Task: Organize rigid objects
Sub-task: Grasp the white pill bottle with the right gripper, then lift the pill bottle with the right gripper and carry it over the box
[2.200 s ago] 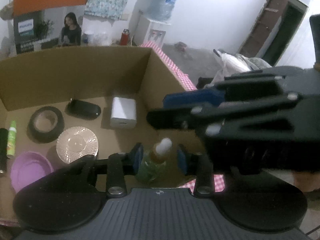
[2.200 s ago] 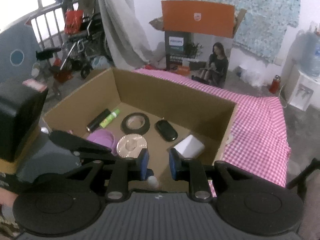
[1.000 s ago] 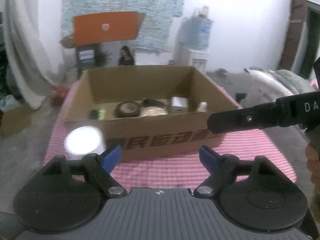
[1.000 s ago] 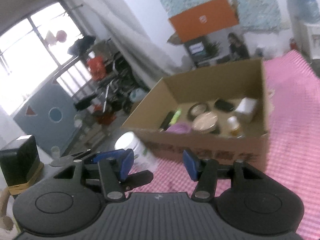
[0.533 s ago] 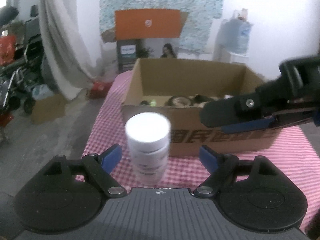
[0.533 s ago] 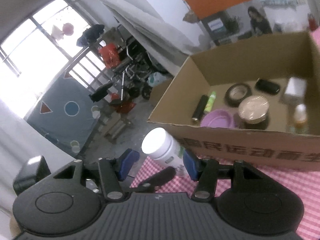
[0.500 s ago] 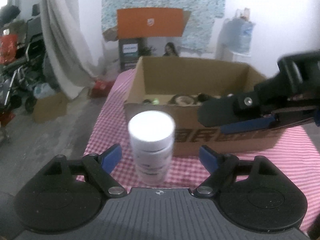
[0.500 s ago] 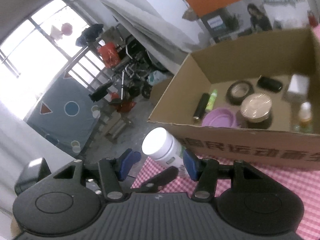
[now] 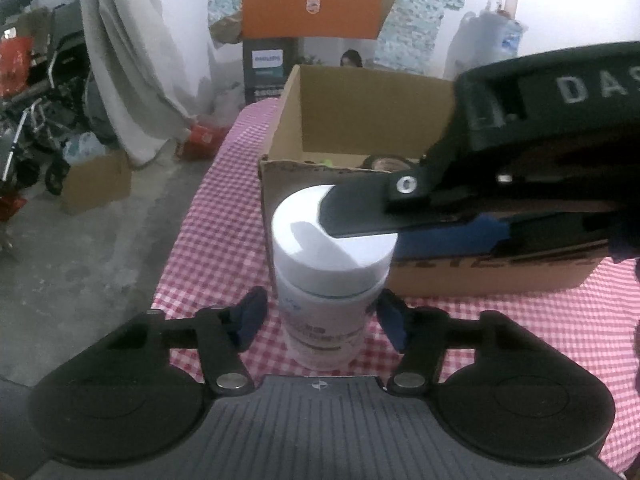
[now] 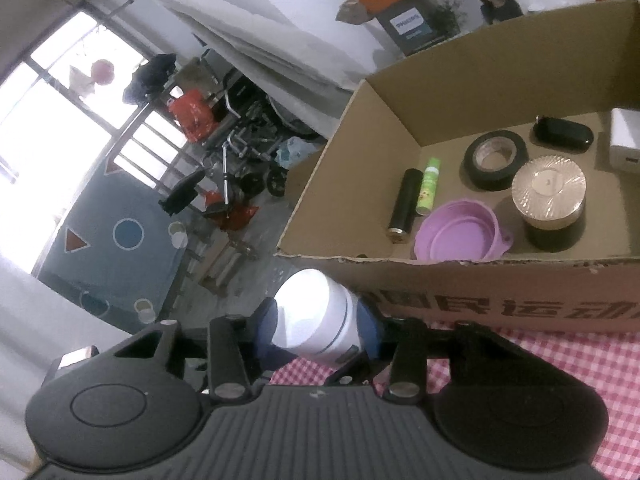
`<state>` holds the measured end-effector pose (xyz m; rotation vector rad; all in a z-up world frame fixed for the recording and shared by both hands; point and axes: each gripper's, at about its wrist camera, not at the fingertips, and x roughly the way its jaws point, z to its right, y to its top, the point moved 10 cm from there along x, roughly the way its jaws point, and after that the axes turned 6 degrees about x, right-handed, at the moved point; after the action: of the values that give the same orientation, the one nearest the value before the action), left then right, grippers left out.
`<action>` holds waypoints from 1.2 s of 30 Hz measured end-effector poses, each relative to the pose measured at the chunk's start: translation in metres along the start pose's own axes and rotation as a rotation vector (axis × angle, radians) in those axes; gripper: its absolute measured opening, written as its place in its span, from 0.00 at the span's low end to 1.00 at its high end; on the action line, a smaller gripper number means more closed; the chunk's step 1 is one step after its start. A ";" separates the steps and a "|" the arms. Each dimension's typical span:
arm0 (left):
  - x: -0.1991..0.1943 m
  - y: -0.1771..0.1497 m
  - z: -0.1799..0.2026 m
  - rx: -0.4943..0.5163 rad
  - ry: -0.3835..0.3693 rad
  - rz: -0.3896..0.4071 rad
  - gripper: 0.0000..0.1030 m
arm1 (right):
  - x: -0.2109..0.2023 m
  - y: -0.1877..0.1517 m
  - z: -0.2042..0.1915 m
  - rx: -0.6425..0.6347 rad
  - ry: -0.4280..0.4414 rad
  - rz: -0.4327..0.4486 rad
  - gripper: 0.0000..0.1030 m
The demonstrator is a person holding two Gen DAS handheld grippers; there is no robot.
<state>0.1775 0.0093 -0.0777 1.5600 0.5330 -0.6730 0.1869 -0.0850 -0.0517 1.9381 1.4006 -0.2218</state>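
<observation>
A white lidded jar (image 9: 328, 276) stands on the checked cloth in front of the cardboard box (image 9: 360, 120). My left gripper (image 9: 320, 320) is open with the jar's body between its blue pads, not clamped. My right gripper (image 10: 318, 330) is shut on the white jar's lid (image 10: 316, 316); in the left wrist view its black finger (image 9: 360, 216) lies across the lid top. The box (image 10: 480, 276) holds a black tape roll (image 10: 496, 160), purple bowl (image 10: 460, 236), gold-lidded jar (image 10: 550, 208), green tube (image 10: 428, 186), black tube (image 10: 404, 206), black case (image 10: 562, 132) and white charger (image 10: 624, 144).
The table's left edge (image 9: 176, 248) is close to the jar, with concrete floor beyond. A small carton (image 9: 96, 180), a wheelchair (image 10: 244, 152) and curtains stand off the table to the left.
Both grippers left the box and came down to the white jar at its front left corner. The left jaws narrowed around the jar body and the right gripper closed on its lid.
</observation>
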 end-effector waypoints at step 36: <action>-0.076 0.029 -0.003 0.044 0.059 0.147 0.51 | -0.045 0.000 -0.053 -0.056 0.150 0.030 0.39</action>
<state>0.1430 0.0136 -0.0036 1.6467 0.4451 -0.5308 0.1551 -0.0857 0.0102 1.9614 1.4568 -0.0235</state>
